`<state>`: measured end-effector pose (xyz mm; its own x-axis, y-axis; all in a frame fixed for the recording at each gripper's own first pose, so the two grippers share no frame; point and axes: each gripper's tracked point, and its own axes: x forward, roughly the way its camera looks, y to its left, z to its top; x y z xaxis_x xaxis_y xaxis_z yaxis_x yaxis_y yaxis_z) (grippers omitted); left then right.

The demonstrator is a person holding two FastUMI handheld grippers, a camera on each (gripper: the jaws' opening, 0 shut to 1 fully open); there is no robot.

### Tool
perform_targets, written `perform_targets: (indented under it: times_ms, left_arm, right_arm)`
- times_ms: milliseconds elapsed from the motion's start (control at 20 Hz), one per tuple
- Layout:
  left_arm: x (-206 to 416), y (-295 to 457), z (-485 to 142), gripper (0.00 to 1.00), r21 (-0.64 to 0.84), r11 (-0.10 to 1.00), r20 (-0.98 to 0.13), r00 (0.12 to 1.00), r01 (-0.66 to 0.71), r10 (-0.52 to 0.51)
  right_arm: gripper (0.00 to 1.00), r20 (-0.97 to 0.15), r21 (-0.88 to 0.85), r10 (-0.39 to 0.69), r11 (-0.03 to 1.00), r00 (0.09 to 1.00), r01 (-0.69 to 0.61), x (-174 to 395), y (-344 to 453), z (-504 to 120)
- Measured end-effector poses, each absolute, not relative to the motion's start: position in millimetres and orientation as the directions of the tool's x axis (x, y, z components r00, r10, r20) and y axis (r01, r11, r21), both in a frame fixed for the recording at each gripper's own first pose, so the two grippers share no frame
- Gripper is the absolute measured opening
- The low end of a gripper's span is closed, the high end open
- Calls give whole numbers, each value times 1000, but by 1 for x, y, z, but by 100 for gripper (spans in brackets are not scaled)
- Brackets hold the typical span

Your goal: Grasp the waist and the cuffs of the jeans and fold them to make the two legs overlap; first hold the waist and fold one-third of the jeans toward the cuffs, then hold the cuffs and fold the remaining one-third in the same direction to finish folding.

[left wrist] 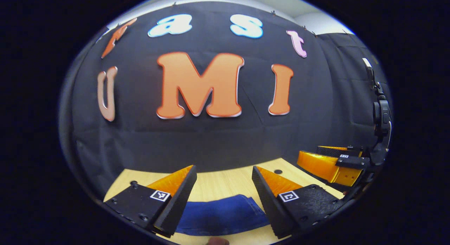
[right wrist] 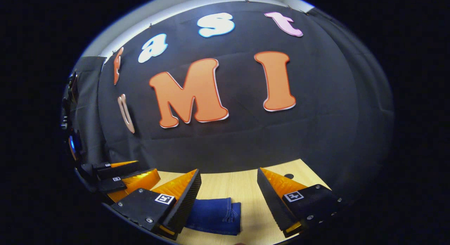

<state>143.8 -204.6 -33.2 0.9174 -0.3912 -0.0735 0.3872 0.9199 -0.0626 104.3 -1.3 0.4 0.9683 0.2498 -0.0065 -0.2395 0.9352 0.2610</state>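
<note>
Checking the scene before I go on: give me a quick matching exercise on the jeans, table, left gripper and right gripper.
Things:
1. jeans
2. table
3. left gripper
4. right gripper

States:
A. light wood
B. open, jeans below, near the view's centre
C. blue, lying folded
D. open, jeans below, nearer its left finger

Pairs: 1-C, 2-A, 3-B, 4-D

Wood table (left wrist: 225,183) at 6 o'clock, small dark hole (left wrist: 278,171) near far edge (toward 5 o'clock). Black cloth wall (left wrist: 218,139) behind. Pale ceiling strip (right wrist: 197,2) at 12.
</note>
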Motion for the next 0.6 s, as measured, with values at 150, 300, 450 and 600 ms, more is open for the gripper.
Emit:
perform_targets:
  times_ms: [150, 300, 450, 600]
  left_arm:
    - [128, -188, -25, 96, -63, 945, -24, 946, 321, -323]
    - [117, -174, -20, 96, -97, 954, 5, 958, 285, -286]
    - [105, -162, -18, 96, -103, 958, 20, 963, 268, -267]
    - [89, -144, -16, 94, -74, 962, 41, 964, 264, -261]
  right_arm:
    - [97, 39, 233, 251, 939, 967, -253, 93, 9, 20]
    - [97, 67, 228, 245, 940, 967, -254, 75, 18, 27]
    - [97, 80, 217, 217, 949, 973, -230, 56, 21, 29]
    - [97, 99, 188, 193, 960, 976, -209, 31, 29, 31]
